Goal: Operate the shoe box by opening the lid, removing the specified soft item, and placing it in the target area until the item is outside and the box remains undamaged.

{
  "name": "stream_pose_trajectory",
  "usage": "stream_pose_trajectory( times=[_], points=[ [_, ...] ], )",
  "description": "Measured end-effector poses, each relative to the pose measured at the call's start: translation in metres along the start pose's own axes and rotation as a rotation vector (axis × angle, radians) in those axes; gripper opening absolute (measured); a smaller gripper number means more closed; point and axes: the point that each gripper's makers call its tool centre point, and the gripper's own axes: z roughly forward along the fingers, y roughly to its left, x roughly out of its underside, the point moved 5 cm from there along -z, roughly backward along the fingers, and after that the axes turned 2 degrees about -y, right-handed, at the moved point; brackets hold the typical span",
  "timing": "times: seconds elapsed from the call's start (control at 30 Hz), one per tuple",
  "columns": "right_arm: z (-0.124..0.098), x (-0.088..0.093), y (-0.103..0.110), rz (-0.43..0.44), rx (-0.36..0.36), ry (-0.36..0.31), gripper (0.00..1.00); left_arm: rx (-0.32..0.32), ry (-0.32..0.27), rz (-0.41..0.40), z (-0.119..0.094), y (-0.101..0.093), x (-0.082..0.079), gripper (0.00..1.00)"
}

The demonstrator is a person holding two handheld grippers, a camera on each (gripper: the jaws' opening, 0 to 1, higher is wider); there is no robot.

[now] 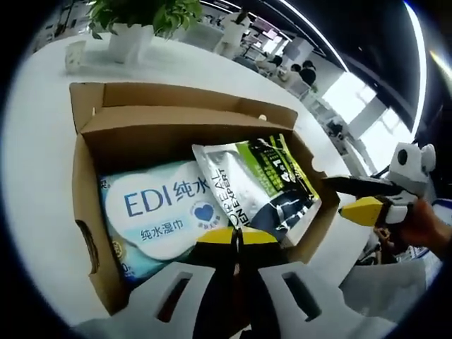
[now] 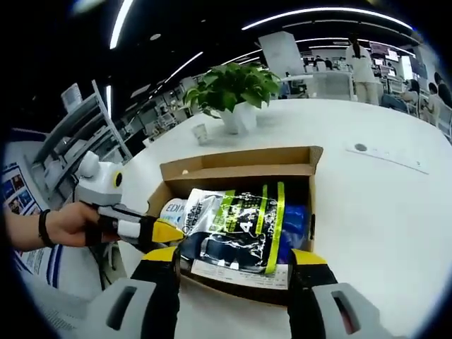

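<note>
The open cardboard shoe box sits on a white bench, its lid flap folded back toward a potted plant standing further along the bench. Inside the box, on its left in the left gripper view, lies a pale blue pack of wet wipes, and just beside it, overlapping its edge, a silver, black and green soft pouch leans against the right wall. The left gripper hovers at the near rim of the box with its yellow-tipped jaws drawn together on nothing. In the right gripper view the right gripper has its jaws spread wide, one on each side of the box's near end, the pouch lying between them but still inside the box; I cannot tell whether the tips touch the cardboard.
</note>
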Motion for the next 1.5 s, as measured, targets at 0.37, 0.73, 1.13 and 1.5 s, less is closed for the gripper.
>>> stream_pose_trajectory(
  times=[0.37, 0.73, 1.13, 1.5],
  points=[
    [0.014, 0.0, 0.001, -0.017, 0.0, 0.041, 0.59, 0.01, 0.006, 0.006, 0.0, 0.0, 0.001, 0.0],
    [0.026, 0.003, 0.002, -0.044, 0.015, 0.089, 0.59, 0.01, 0.007, 0.01, -0.004, 0.002, 0.003, 0.0],
    [0.031, 0.008, -0.001, -0.075, 0.041, 0.166, 0.55, 0.012, 0.003, 0.007, -0.004, 0.003, 0.003, 0.0],
    [0.038, 0.0, -0.007, -0.037, 0.029, 0.185, 0.53, 0.013, 0.002, -0.008, -0.004, 0.003, 0.002, 0.0]
  ],
)
